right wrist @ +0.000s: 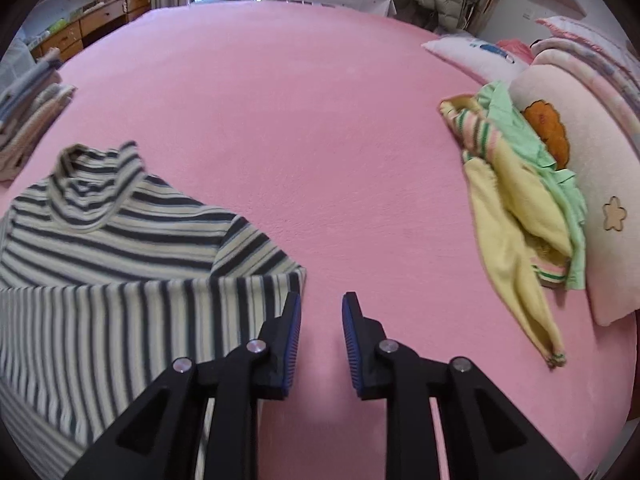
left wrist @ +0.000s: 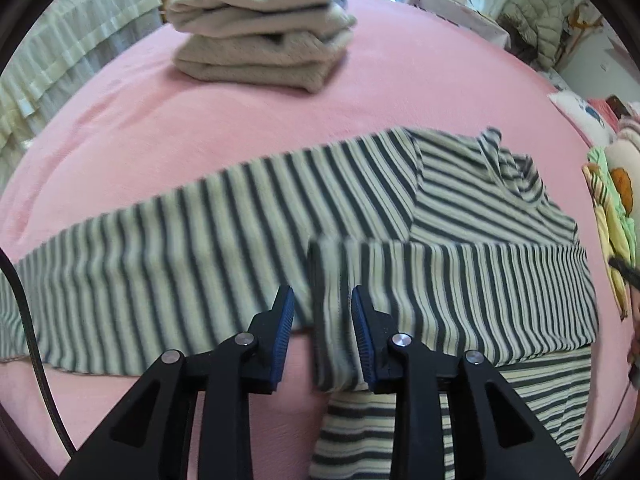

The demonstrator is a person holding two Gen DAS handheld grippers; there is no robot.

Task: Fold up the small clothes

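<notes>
A grey-and-cream striped turtleneck top [left wrist: 460, 208] lies on the pink bed [left wrist: 400, 92]. One sleeve [left wrist: 180, 240] stretches out to the left. The other sleeve [left wrist: 460, 292] is folded across the body. My left gripper [left wrist: 322, 300] is open, its jaws on either side of that sleeve's cuff end [left wrist: 330, 320]. My right gripper [right wrist: 321, 306] is open and empty over the bed, just right of the top's folded edge [right wrist: 256, 292]. The collar shows in the right wrist view [right wrist: 96, 184].
A stack of folded beige clothes [left wrist: 260, 32] sits at the far side of the bed. A pile of yellow and green clothes [right wrist: 520, 208] lies at the right against pink pillows [right wrist: 608, 216]. A black cable [left wrist: 32, 340] runs at the left edge.
</notes>
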